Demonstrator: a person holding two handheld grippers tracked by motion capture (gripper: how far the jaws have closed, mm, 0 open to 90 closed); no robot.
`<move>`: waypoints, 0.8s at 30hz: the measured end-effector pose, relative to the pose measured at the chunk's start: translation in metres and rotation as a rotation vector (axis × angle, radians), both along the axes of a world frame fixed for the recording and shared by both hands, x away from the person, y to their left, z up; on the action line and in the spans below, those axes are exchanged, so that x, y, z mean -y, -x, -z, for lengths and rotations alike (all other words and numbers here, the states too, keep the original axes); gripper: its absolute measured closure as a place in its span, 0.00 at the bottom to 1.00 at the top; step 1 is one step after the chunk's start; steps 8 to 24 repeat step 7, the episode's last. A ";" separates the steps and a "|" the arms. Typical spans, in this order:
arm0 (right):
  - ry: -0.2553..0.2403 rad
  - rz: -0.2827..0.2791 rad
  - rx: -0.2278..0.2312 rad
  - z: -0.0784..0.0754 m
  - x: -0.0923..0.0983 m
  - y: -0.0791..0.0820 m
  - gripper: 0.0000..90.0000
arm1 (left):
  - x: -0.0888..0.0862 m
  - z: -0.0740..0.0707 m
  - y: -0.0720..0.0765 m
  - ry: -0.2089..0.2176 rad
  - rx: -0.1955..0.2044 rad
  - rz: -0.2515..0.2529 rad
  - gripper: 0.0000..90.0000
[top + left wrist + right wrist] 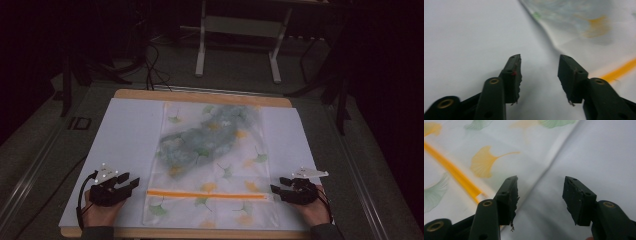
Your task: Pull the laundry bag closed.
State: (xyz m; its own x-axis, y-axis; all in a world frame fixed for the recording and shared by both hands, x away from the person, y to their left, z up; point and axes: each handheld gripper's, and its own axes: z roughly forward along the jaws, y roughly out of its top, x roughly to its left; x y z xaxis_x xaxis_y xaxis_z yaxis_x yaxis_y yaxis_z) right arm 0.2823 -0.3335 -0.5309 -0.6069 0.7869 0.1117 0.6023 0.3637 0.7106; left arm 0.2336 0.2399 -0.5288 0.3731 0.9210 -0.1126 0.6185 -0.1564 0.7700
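bag (212,165), a clear zip pouch printed with yellow and green ginkgo leaves, lies flat on the middle of a white sheet (127,145) that covers the counter (200,95). nearest the person, both hands come in from the bottom edge, one at each lower corner of the bag. the left gripper (131,181) sits on the sheet just beside the bag's left edge, its jaws wide apart and holding nothing; in the left gripper view (540,72) the two black jaws stand well apart over bare sheet, with the bag's edge (554,42) running away ahead and to the right. the right gripper (277,186) rests just off the bag's right edge, jaws likewise spread wide and empty; in the right gripper view (540,195) the left jaw lies over the bag's edge and the right jaw over bare sheet. between the two grippers an orange zip strip (206,194) runs straight across the bag near its lower end; it shows as a slanted orange line in the left gripper view (620,71) and in the right gripper view (456,173). farther up, inside the bag, a crumpled pale blue-grey mass (212,132) fills the upper half, slanting from lower left to upper right. beyond the counter's far edge the floor is dim, with dark cables (152,65) and the white legs of a stand (240,45).
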 end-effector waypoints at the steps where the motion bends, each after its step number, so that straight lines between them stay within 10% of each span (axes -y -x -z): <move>1: -0.010 0.014 0.014 0.000 0.000 0.000 0.50 | 0.000 0.001 -0.001 -0.005 0.002 -0.011 0.58; 6: -0.035 0.062 0.043 -0.003 -0.002 -0.004 0.51 | 0.001 0.005 -0.005 -0.080 0.000 -0.053 0.55; 24: -0.032 0.061 0.043 -0.002 -0.003 -0.005 0.50 | 0.001 0.005 -0.005 -0.080 0.000 -0.053 0.55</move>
